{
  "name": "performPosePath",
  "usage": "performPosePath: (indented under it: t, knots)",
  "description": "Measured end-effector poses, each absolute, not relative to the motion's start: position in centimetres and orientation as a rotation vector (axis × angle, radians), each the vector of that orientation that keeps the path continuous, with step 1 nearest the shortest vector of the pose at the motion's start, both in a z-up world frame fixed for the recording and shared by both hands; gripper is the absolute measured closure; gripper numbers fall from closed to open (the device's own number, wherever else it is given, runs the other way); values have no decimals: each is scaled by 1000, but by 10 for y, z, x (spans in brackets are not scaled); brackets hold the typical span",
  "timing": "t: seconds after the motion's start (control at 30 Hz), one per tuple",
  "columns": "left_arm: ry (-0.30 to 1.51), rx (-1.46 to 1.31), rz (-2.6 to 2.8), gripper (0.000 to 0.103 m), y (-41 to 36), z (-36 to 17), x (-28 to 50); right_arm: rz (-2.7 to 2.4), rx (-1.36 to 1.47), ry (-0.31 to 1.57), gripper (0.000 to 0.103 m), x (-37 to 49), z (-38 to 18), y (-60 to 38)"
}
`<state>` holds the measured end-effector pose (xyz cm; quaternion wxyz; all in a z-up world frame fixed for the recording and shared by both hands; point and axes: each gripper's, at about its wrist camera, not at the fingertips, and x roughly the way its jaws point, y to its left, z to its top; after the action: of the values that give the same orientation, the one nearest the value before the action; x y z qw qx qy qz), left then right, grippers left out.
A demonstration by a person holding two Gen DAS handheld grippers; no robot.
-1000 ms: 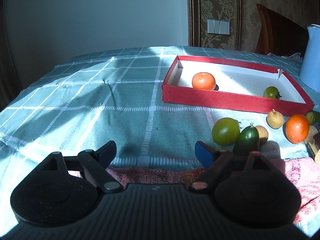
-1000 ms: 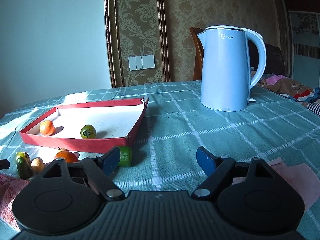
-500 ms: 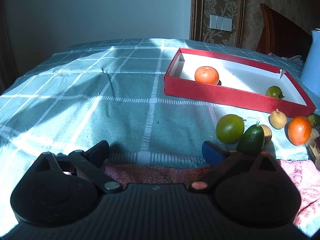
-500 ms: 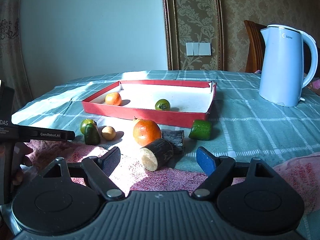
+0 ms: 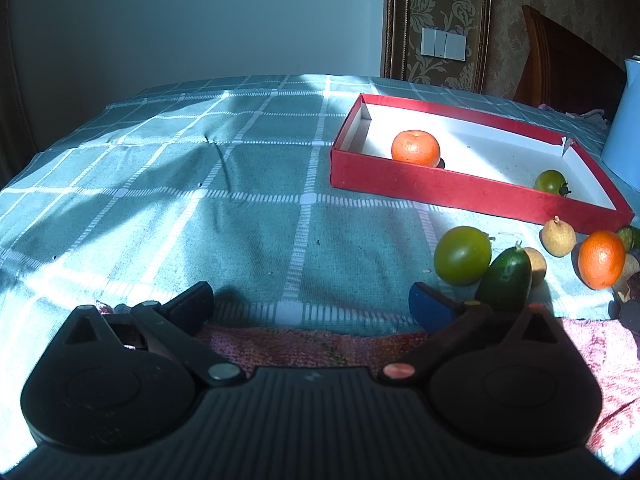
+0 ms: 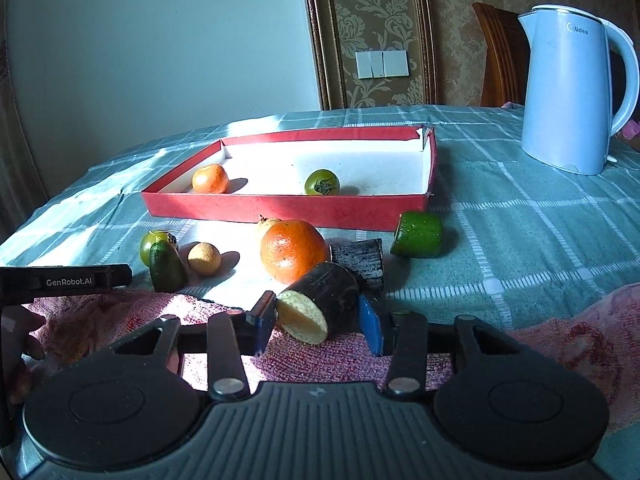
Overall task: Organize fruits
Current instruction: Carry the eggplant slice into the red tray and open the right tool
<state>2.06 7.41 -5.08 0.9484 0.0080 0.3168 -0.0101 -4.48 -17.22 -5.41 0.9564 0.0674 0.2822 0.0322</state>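
A red tray (image 6: 280,205) holds a small orange (image 6: 210,178) and a green tomato (image 6: 321,182). In front of it lie a big orange (image 6: 292,250), a dark sugarcane piece (image 6: 320,306) with a pale cut end, a second cane piece (image 6: 360,258), a green cucumber chunk (image 6: 418,234), a cucumber (image 6: 166,266), a green tomato (image 6: 152,240) and small tan fruits (image 6: 204,258). My right gripper (image 6: 318,320) has its fingers closed in around the near sugarcane piece. My left gripper (image 5: 310,302) is open and empty, left of the green tomato (image 5: 462,255) and cucumber (image 5: 505,280).
A light blue kettle (image 6: 568,88) stands at the back right. A pink towel (image 6: 320,356) lies along the table's near edge. The green checked cloth (image 5: 200,208) covers the table. A wooden chair (image 6: 496,52) stands behind the table.
My right gripper swung left and moved down to the sugarcane piece, and its fingers closed in around it. My left gripper moved slightly forward and stayed open.
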Motion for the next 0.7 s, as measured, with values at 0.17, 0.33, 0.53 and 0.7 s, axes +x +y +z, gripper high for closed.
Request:
performPosePath:
  t: [0.17,0.33,0.53,0.7]
  knots:
    - [645,16,-21,0,74,-51,21,59,111,561,59,-48,-54,-169]
    - [645,16,-21,0,75,-51,21,62,117,558,59,-50,-52,-172]
    - [645,16,-21,0,74,-51,21,76,128,545,59,-51,-43,-177]
    - [644,16,-21,0,75,-51,21,62,97,480,59,-46,-24,-181]
